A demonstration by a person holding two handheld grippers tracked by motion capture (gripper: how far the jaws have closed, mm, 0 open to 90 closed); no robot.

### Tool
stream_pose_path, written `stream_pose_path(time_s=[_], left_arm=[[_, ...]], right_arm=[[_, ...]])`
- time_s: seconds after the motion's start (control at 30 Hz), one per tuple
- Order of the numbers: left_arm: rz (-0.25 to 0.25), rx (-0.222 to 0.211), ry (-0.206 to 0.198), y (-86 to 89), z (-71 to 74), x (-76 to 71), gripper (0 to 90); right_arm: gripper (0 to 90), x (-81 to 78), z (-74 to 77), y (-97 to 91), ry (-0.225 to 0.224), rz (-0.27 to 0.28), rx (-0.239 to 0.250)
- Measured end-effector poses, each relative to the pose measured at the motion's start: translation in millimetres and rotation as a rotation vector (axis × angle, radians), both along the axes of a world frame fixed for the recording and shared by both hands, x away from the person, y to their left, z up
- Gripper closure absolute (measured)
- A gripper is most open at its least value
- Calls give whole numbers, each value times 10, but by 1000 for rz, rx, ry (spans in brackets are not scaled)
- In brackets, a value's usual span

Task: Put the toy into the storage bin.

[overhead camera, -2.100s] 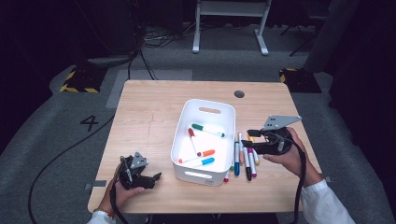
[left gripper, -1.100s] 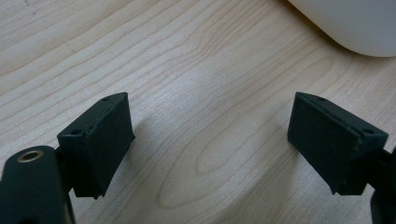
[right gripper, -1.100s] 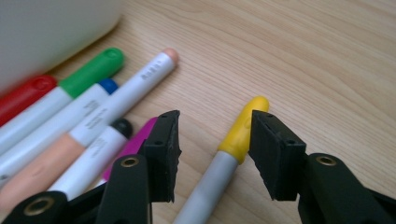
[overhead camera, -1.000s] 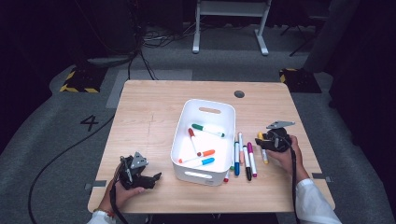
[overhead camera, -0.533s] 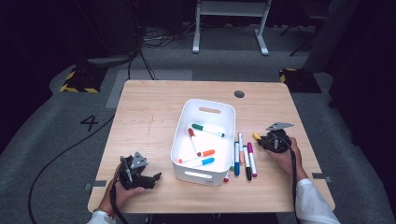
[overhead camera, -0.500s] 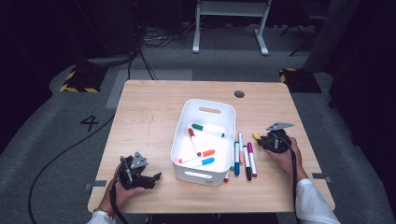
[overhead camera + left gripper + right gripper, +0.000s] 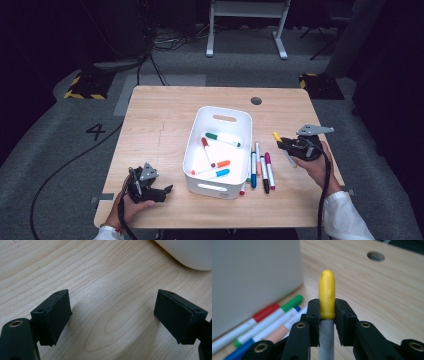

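Observation:
My right gripper (image 7: 284, 145) hovers over the table's right side, right of the white bin (image 7: 197, 137). It is shut on a grey marker with a yellow cap (image 7: 276, 136). In the right gripper view the pads clamp the marker (image 7: 327, 295) just below its cap, and the cap sticks out past the right gripper (image 7: 327, 312). At the front left of the table my left gripper (image 7: 165, 190) rests, its fingertips toward the bin. Its jaws stand wide apart in the left gripper view, and the left gripper (image 7: 112, 317) has bare wood between its pads.
The bin holds green (image 7: 222, 139), red (image 7: 206, 147), orange (image 7: 220, 164) and blue (image 7: 217, 173) markers. Several more markers (image 7: 260, 170) lie on the wood between the bin and my right hand, and they show as markers (image 7: 274, 317) beside the bin wall (image 7: 254, 277). A cable hole (image 7: 256, 100) sits at the back.
The right gripper dropped to the markers beside the bin, closed on the yellow-capped marker and has lifted it off the table. The left gripper has not moved.

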State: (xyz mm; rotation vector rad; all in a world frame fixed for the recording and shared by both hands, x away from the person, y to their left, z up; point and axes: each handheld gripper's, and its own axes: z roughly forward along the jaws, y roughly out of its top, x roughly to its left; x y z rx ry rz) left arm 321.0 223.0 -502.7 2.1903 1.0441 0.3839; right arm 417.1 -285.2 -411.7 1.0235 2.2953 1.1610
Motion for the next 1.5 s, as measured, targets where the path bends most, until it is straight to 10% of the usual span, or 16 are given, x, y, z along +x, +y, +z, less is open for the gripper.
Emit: stream_pose_path(time_s=[0.4, 0.63, 1.07, 1.5], left_arm=[[-2, -1, 2, 1, 1, 0, 142], [-6, -5, 8, 0, -1, 0, 142], [-9, -2, 3, -1, -1, -6, 142], [-9, -2, 4, -1, -1, -6, 142]], right_arm=[[747, -394, 940, 534, -140, 225, 62], [746, -532, 1224, 1067, -162, 355, 40], [747, -542, 1003, 1922, -57, 485, -97], [746, -556, 635, 2193, 88, 559, -280]])
